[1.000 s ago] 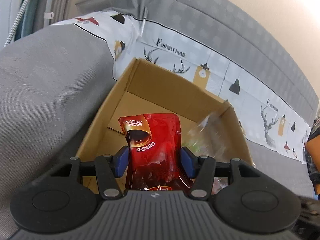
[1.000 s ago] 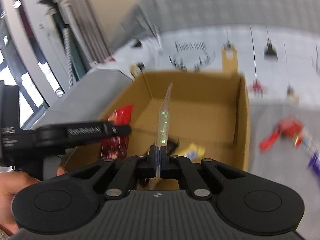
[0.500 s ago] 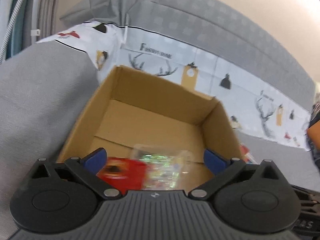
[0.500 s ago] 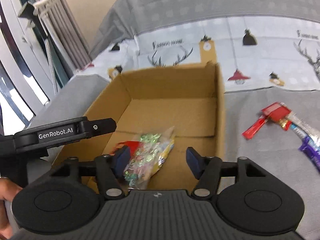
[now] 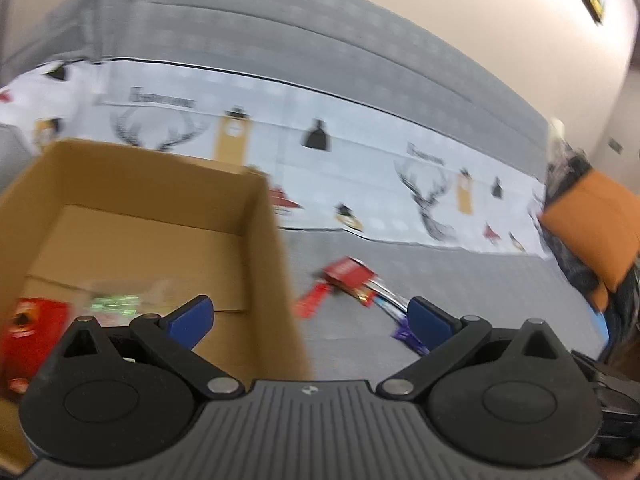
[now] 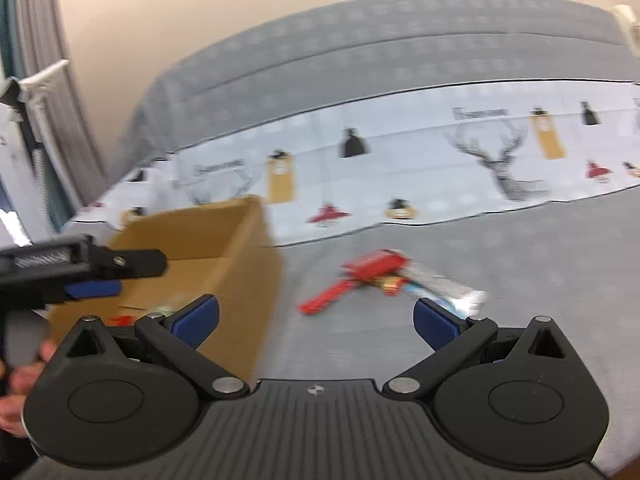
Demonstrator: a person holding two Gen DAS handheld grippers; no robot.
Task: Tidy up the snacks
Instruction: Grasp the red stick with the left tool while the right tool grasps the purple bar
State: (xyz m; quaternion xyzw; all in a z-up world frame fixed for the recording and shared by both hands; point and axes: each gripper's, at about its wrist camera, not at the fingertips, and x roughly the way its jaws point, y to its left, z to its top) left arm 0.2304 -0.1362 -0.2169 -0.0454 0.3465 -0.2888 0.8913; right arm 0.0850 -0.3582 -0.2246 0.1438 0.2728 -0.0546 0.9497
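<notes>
both tools are released and hold nothing: the left gripper (image 5: 310, 318) has its blue pads spread wide, straddling the right wall of the cardboard box (image 5: 272, 240), and the right gripper (image 6: 316, 316) is just as wide apart over the grey bed cover (image 6: 520, 280).

nearest, in the box's front left corner, lies a red pouch (image 5: 28, 332) with a clear bag of green-flecked sweets (image 5: 116, 304) beside it, both blurred. the rest of the box floor is bare card.

further out, on the cover to the right of the box, a small heap of loose snacks (image 6: 376, 270) waits: a red packet (image 6: 378, 264), a thin red stick (image 6: 326, 298), a silvery wrapper (image 6: 448, 288) and, in the left view, something purple (image 5: 404, 334) near the right pad.

beyond them runs the patterned sheet (image 6: 440, 168) along the far edge of the bed.

these packets look light, soft and crinkly, probably slippery, and the soft bedding will give under a press. i would pinch a packet across its flat seam edge, gently, since the contents may crush.
</notes>
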